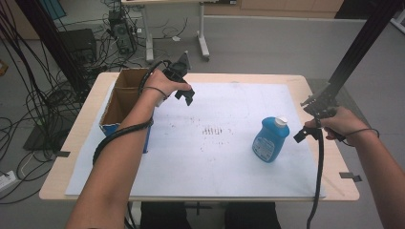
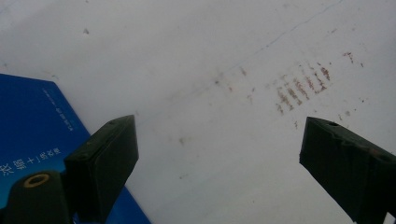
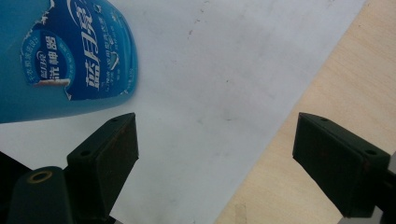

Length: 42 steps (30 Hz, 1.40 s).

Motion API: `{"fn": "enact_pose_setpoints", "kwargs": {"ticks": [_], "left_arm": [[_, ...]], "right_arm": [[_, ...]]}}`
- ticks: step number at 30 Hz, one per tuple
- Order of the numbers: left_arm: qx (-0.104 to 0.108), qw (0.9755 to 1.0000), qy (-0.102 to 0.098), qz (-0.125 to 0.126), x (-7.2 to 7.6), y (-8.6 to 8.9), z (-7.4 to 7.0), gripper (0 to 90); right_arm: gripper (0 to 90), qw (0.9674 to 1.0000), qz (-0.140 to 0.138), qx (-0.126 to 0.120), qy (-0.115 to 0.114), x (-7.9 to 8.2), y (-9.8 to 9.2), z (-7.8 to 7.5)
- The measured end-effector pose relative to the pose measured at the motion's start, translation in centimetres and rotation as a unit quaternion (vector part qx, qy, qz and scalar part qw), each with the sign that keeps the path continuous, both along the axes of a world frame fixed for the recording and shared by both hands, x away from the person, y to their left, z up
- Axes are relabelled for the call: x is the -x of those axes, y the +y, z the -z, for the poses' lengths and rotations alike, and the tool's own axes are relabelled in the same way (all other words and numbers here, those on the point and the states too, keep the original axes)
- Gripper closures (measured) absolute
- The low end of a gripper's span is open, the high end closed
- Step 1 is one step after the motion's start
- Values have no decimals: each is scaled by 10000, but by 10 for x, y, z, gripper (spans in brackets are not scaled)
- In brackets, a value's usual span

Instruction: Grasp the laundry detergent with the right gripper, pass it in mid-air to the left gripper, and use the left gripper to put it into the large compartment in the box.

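Note:
A blue bottle (image 1: 270, 140) with a white cap stands upright on the white sheet (image 1: 224, 157) at the right of the table. My right gripper (image 1: 302, 134) hovers just right of it, jaws wide apart with nothing between them. In the right gripper view the bottle's blue label (image 3: 79, 56) sits beyond the left jaw. My left gripper (image 1: 186, 95) is held above the sheet at the back left, beside the cardboard box (image 1: 125, 102), open and empty. The left gripper view has the box's blue side (image 2: 32, 135) behind the left jaw.
The open cardboard box stands at the table's left edge. Brown smudge marks (image 1: 211, 130) lie mid-sheet. Bare wood (image 1: 344, 157) borders the sheet at the right. A black frame post (image 1: 353, 52) rises at the back right. Cables and equipment crowd the floor at left.

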State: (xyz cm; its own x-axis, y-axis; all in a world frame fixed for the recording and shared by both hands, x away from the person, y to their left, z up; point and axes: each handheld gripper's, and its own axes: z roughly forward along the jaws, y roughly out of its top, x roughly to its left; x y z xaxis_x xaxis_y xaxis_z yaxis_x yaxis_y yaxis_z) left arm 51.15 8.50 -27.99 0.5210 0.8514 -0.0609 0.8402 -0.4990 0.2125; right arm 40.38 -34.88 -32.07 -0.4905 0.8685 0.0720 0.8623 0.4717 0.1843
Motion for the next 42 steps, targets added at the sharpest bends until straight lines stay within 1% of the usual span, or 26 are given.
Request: {"fn": "enact_pose_setpoints", "kwargs": {"ticks": [2, 4, 5, 8, 11, 12, 13, 15, 17, 18, 19, 21, 23, 24, 27, 28, 31, 34, 36, 39, 40, 42], "left_arm": [[-21, 10000, 34, 25, 0, -1, 1, 120], [-24, 10000, 23, 9, -1, 0, 1, 120], [21, 10000, -4, -27, 0, 0, 0, 120], [-12, 10000, 8, -8, 0, 1, 2, 120], [-24, 10000, 21, -6, 1, 3, 6, 120], [20, 10000, 52, -22, 2, 4, 6, 119], [20, 10000, 52, -22, 2, 4, 6, 120], [80, 10000, 17, -35, 4, 6, 6, 121], [89, 10000, 7, -26, 5, 6, 4, 120], [95, 9999, -48, -55, 6, 7, 2, 120], [95, 9999, -48, -55, 6, 7, 2, 120], [152, 9998, -111, -56, 10, 8, -1, 121], [150, 9998, -106, -43, 11, 8, -1, 120], [160, 9998, -132, -17, 14, 8, -1, 120], [119, 9998, -137, -32, 17, 8, -1, 120], [96, 9999, -125, -15, 18, 9, -1, 120], [66, 9999, -118, 26, 22, 9, 0, 120], [81, 9998, -158, 53, 27, 9, -1, 120], [110, 9998, -131, 86, 30, 9, 0, 120], [142, 9998, -119, 69, 33, 10, 1, 120], [137, 9998, -82, 92, 34, 10, 3, 120], [162, 9998, -90, 98, 37, 11, 4, 120]], "right_arm": [[139, 10000, -24, 1, 27, -1, 0, 0], [139, 10000, -65, 14, 44, -2, 0, 1], [139, 9999, -81, 69, 37, -4, 0, 0], [138, 9999, -85, 96, 29, -4, 0, 0], [139, 10000, -43, 19, -3, -2, -2, 1], [139, 10000, -24, -28, -6, -2, -2, 1], [139, 10000, -24, -47, -1, -1, -2, 2], [140, 10000, -31, -28, -53, 0, -1, 3], [137, 10000, -52, -28, -47, 2, -2, 4], [137, 10000, -52, -28, -49, 3, -3, 5], [137, 10000, -52, -28, -49, 3, -3, 5], [137, 10000, -56, -48, -55, 5, -6, 7], [137, 10000, -41, -53, -66, 6, -7, 7], [137, 9999, -60, -58, -75, 8, -9, 8], [138, 9999, -47, -89, -105, 9, -12, 8], [137, 9998, -25, -140, -145, 10, -14, 8], [137, 9996, -14, -189, -198, 14, -17, 9], [138, 9995, 5, -220, -230, 17, -20, 11], [138, 9995, 0, -225, -241, 19, -21, 12], [138, 9994, -3, -224, -271, 22, -22, 12], [138, 9993, -3, -243, -297, 24, -24, 12], [140, 9991, -10, -285, -328, 28, -25, 12]]}}
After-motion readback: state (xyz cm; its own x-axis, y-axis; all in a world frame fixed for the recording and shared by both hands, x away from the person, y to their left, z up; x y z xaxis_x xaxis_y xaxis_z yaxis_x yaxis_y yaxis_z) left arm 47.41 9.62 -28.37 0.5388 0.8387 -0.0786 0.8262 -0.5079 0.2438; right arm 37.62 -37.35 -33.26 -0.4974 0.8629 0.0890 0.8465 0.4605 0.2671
